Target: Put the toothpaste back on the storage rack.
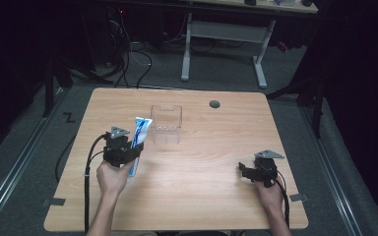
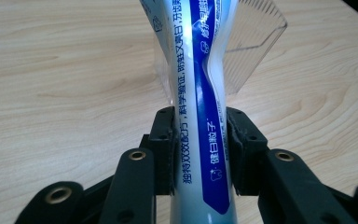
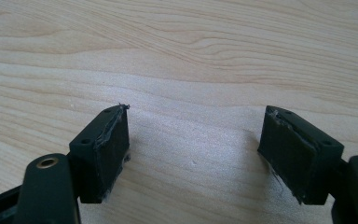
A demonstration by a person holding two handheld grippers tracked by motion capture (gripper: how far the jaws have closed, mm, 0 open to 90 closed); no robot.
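**Toothpaste tube gripped and off the bench, box not yet reached**

The light wooden bench (image 1: 211, 196) takes up the middle of the high view, with dark floor around it. Just above its centre stands the clear plastic open-topped box (image 1: 166, 124), empty as far as can be seen; a small grey round grommet (image 1: 214, 104) sits in the bench top to the upper right of it.

Left of centre in the high view, the left hand-held gripper (image 1: 128, 147) is clamped on the white and blue toothpaste tube (image 1: 139, 142), which slants up toward the box's left wall. In the left gripper view the black pads (image 2: 164, 154) press into the tube (image 2: 200, 116) from both sides and pinch it narrow, and the clear box (image 2: 251, 51) stands just behind it in the upper right of the frame.

At the lower right of the high view, the right hand-held gripper (image 1: 250, 173) rests low over bare wood, well apart from the box. In the right gripper view its jaws stand wide apart with nothing between them.

So the pick-up looks done. What seems left is carrying the tube over the box's rim, lowering it inside and letting go. The right hand-held gripper appears to have no part yet.
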